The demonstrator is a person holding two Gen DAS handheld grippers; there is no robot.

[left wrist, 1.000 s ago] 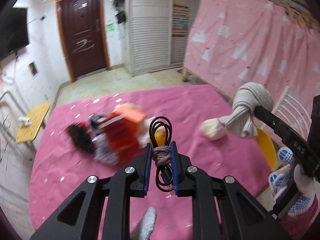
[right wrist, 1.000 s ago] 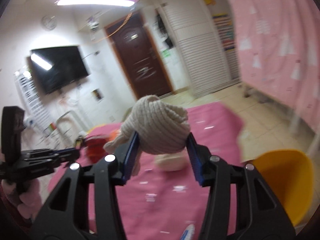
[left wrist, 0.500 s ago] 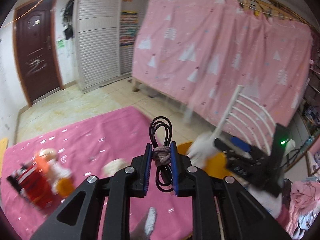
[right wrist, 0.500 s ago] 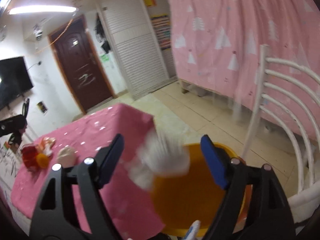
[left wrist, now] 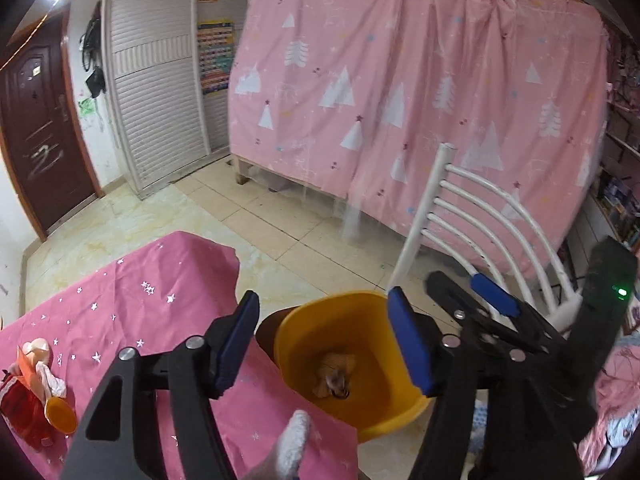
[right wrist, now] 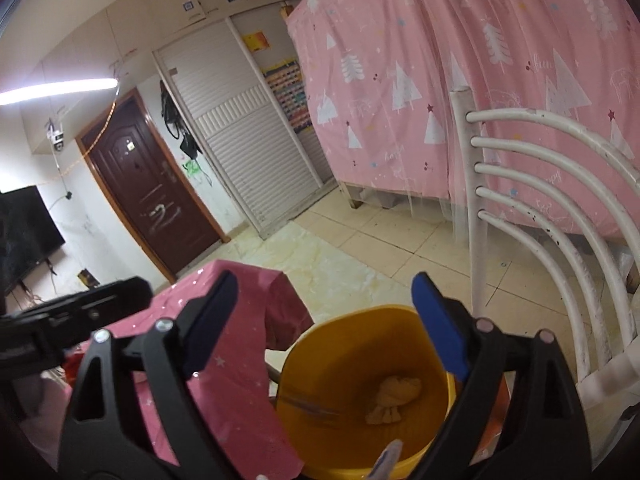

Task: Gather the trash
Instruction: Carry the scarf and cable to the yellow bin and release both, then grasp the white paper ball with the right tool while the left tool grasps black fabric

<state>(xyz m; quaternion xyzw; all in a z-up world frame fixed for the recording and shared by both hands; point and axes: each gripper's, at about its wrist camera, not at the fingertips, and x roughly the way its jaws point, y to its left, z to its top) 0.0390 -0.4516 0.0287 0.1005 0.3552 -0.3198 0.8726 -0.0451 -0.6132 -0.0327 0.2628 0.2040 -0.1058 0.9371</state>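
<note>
Beside the table's corner, a round yellow plastic bucket [left wrist: 352, 364] stands on the tiled floor, its rim close against the hanging edge of the pink star-printed tablecloth [left wrist: 132, 312]. At the bottom of it lie the dropped pieces of trash — a crumpled beige knitted cloth bundle [right wrist: 394, 398] and, seen from the left wrist view, a small tangle with a dark loop [left wrist: 336, 376] that is too small to make out clearly.

Over the bucket hangs the left gripper [left wrist: 324, 344], tilted downward; its blue-padded jaws have just been opening and now stand spread with nothing between them. The right gripper [right wrist: 324, 316] hangs over the same bucket from the chair side, its jaws also just opened wide and bare — the bucket's mouth shows in the gap.

Behind the bucket stands a white metal chair with curved back slats [right wrist: 540, 208], and past it a pink curtain printed with white trees and triangles [left wrist: 420, 92].

Far down the tablecloth's left side, still on the table, sits a cluster of leftovers: a red wrapper [left wrist: 20, 408], a small orange cup [left wrist: 60, 414] and some pale crumpled bits [left wrist: 38, 354].
</note>
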